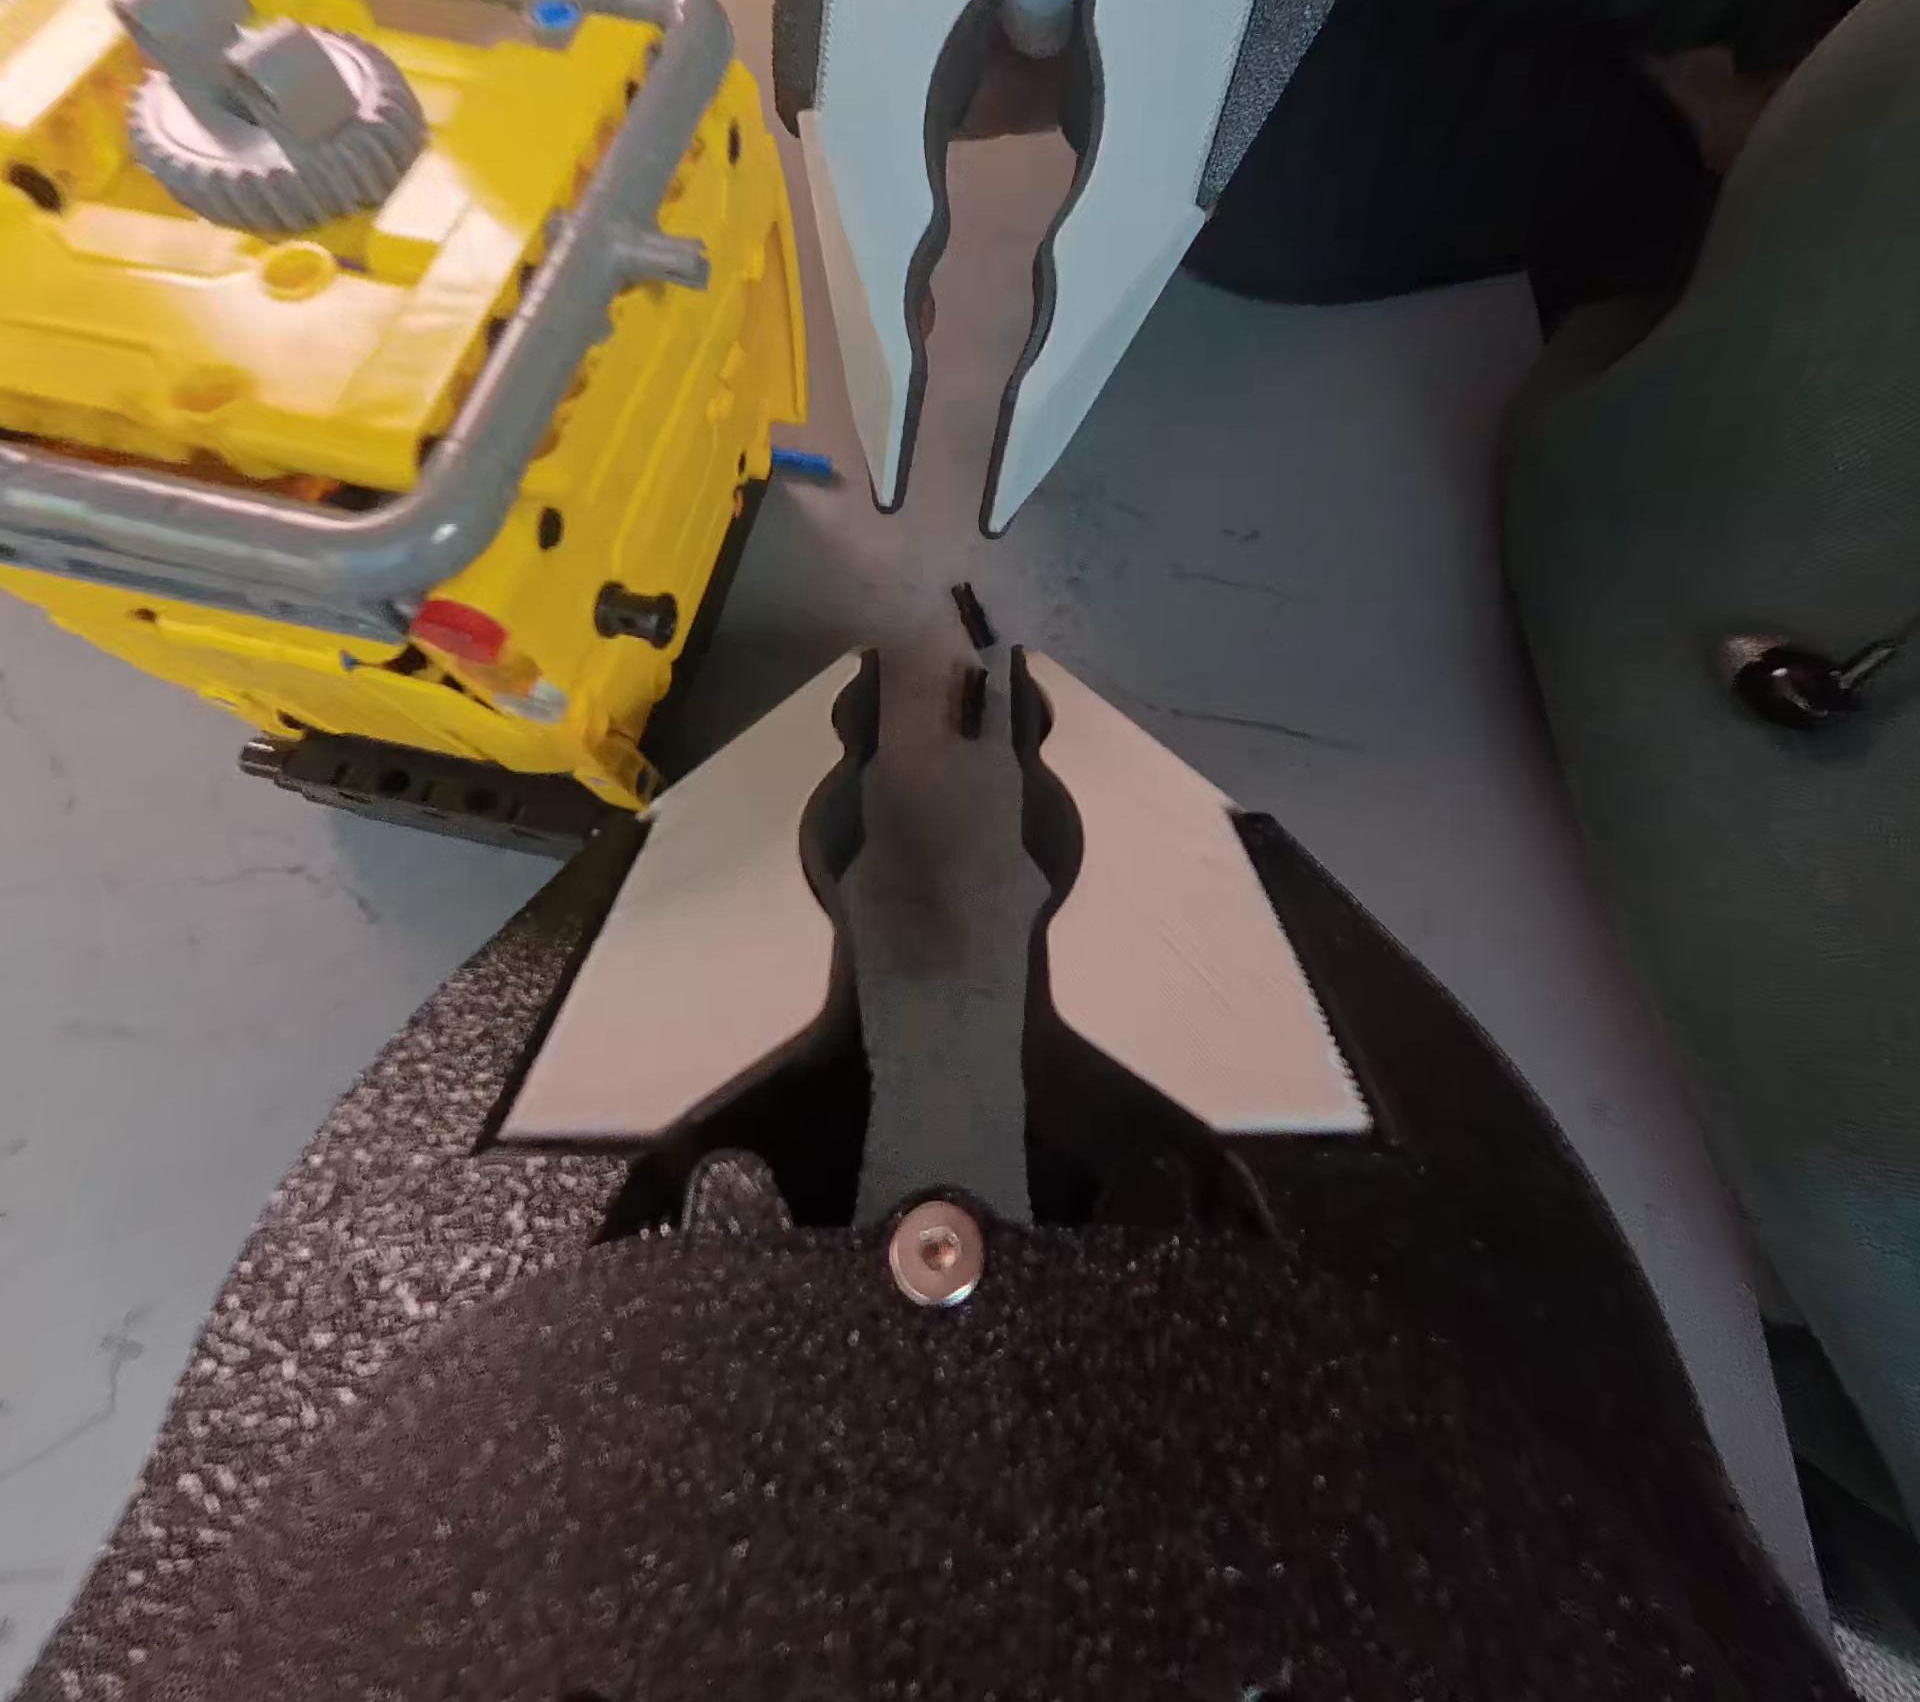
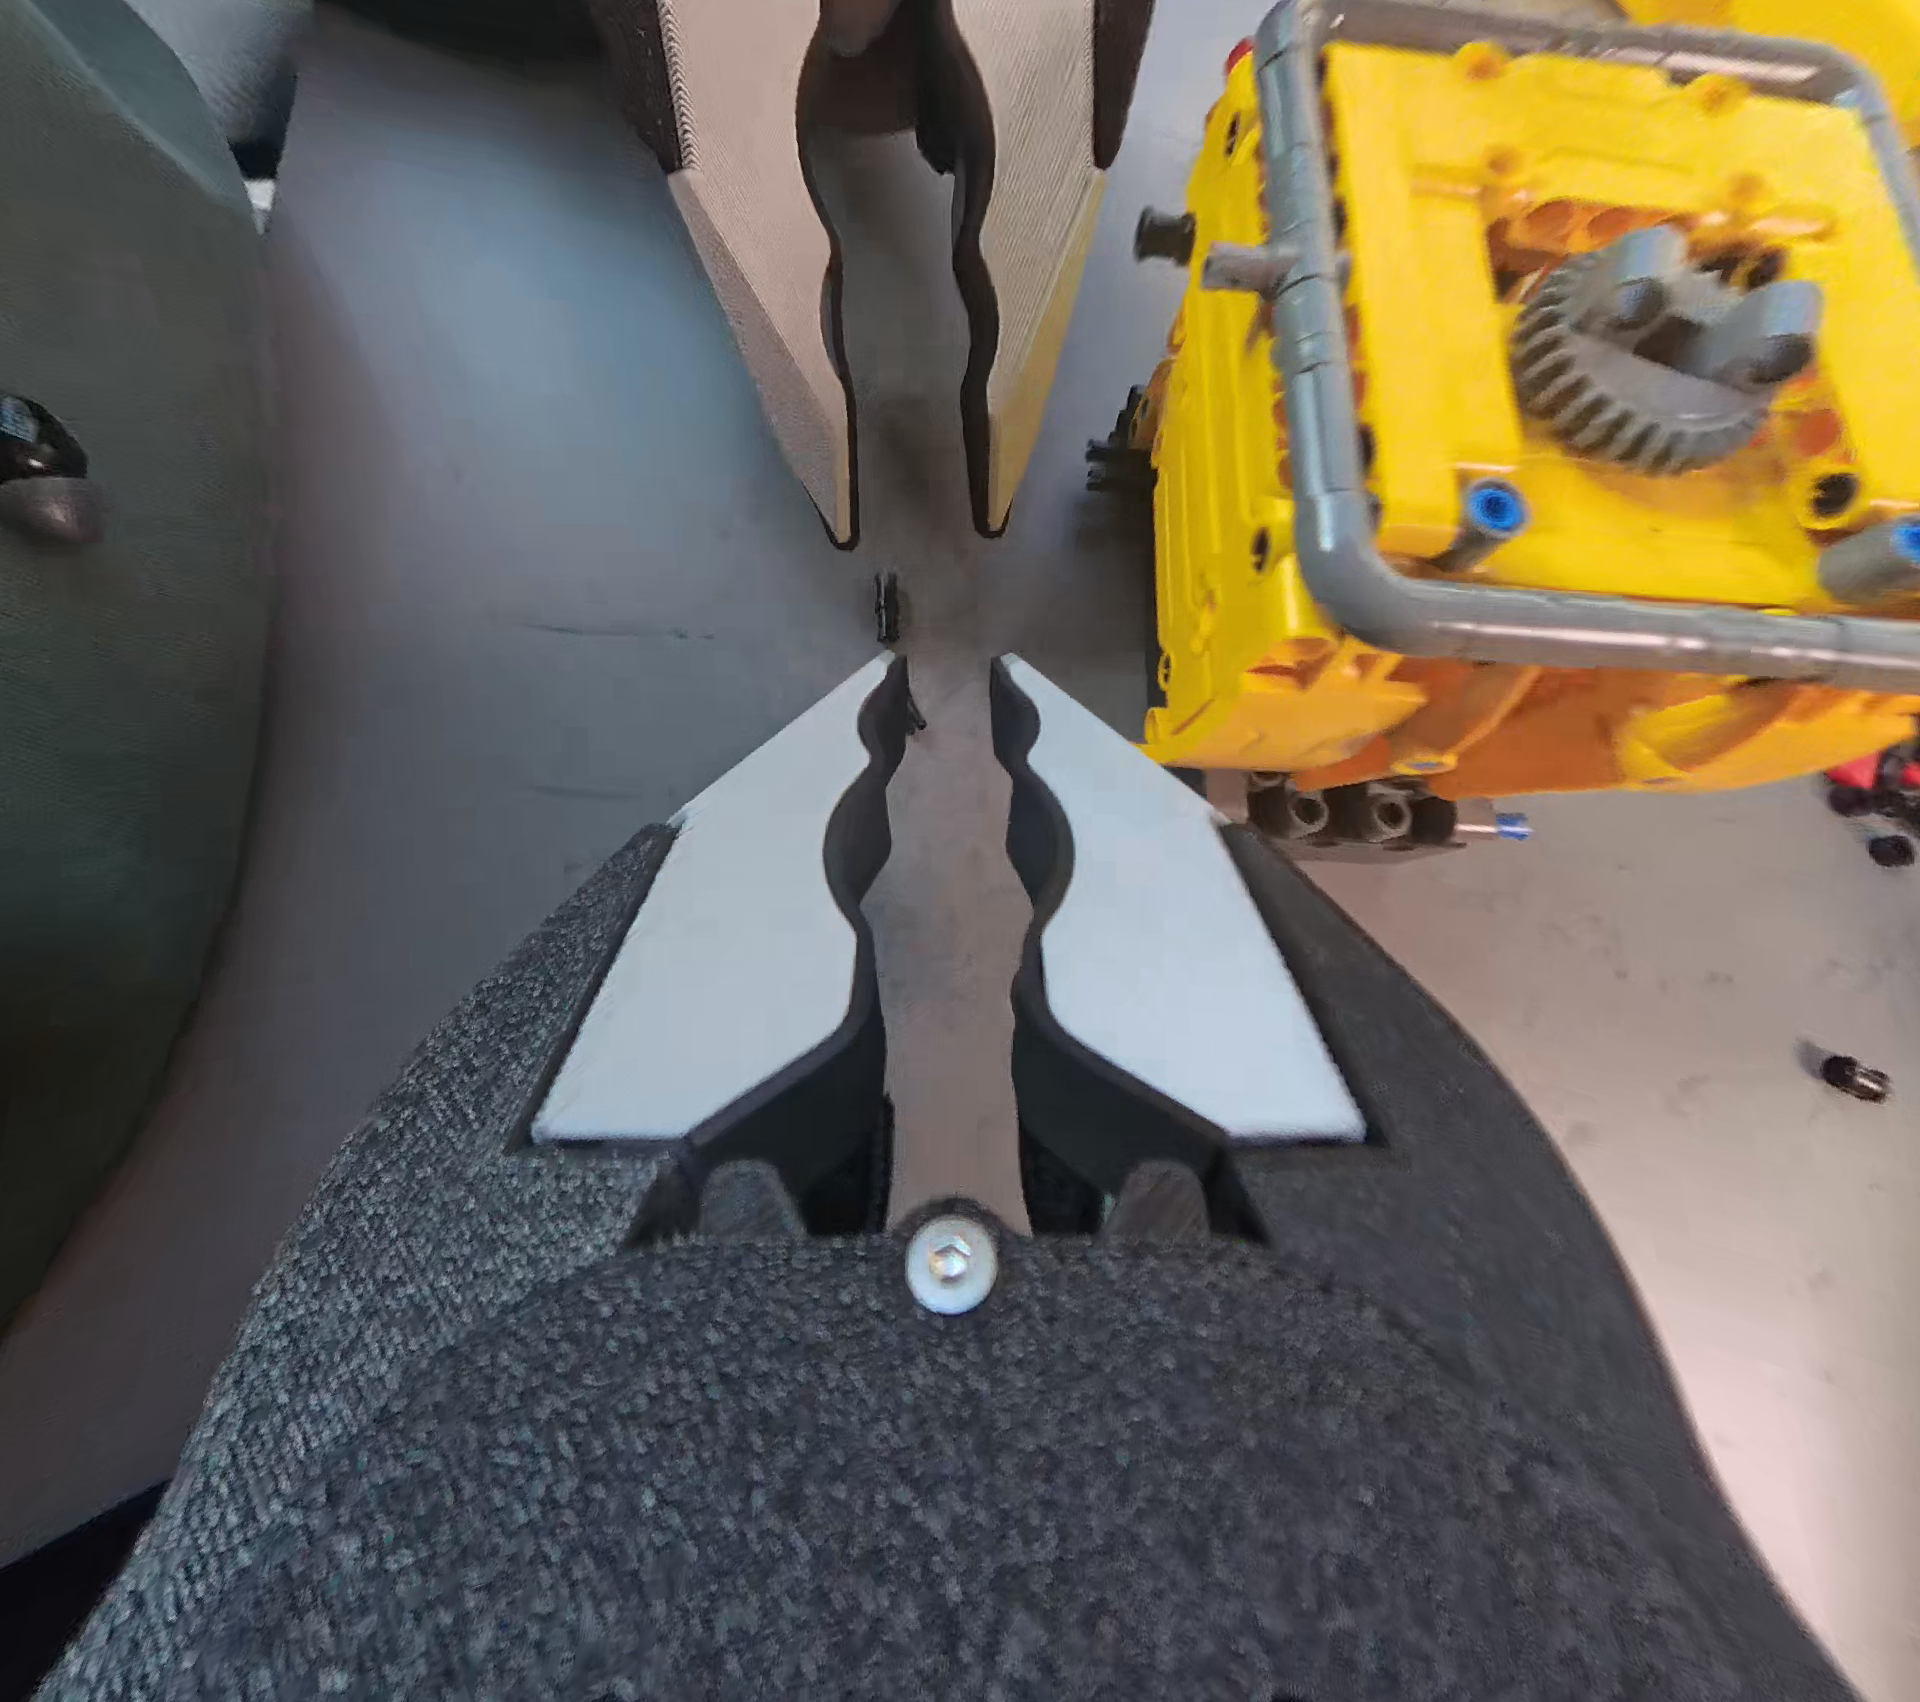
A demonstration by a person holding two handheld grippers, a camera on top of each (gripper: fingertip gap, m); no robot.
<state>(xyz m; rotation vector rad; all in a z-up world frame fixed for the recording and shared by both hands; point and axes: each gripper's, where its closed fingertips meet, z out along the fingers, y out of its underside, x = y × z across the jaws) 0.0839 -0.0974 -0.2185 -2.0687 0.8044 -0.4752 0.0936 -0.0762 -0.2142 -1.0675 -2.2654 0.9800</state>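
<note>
I hold my left gripper (image 1: 943, 653) and right gripper (image 2: 943, 657) tip to tip over the grey desk (image 1: 1299, 509), both slightly spread, gripping nothing. Two small black plastic pins (image 1: 972, 618) lie between them, beside the yellow brick-built machine with a grey gear (image 1: 416, 302); I'd centre one pin before squeezing.

1. The left gripper (image 1: 943, 660) is being held low over the surface, its white fingers (image 1: 727, 946) parted by a narrow gap with nothing clamped between them.
2. The right gripper (image 2: 943, 665) is being held the same way, fingers (image 2: 1153, 956) slightly apart and empty.
3. The two grippers are being pointed straight at each other, tips near but not touching.
4. The hands holding them are not being shown.
</note>
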